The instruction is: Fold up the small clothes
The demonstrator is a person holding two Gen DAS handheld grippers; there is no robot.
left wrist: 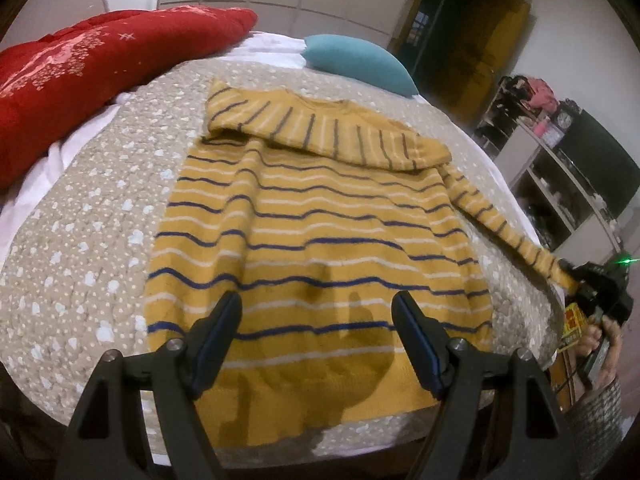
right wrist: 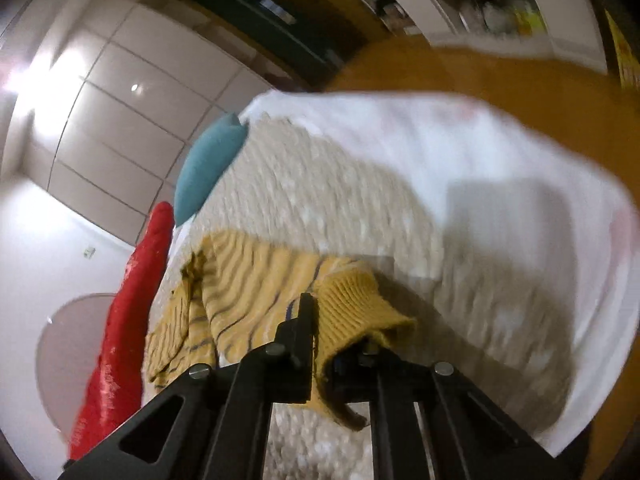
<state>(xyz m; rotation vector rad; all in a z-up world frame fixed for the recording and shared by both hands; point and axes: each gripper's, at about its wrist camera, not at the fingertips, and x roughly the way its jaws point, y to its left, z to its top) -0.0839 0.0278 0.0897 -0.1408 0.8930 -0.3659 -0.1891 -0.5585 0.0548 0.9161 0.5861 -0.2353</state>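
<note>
Black left gripper [left wrist: 318,320] hangs wide apart above the hem of the yellow striped sweater [left wrist: 312,240], which lies flat on the dotted bedspread [left wrist: 80,240]. Right gripper [right wrist: 340,320] pinches the sweater's cuff (no writing is legible anywhere).

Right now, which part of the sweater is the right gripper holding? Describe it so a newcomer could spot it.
On the dotted beige bedspread lies a mustard striped sweater. One sleeve is folded across its top; the other sleeve stretches off the bed's edge. Its ribbed cuff is clamped in the right gripper.
</note>
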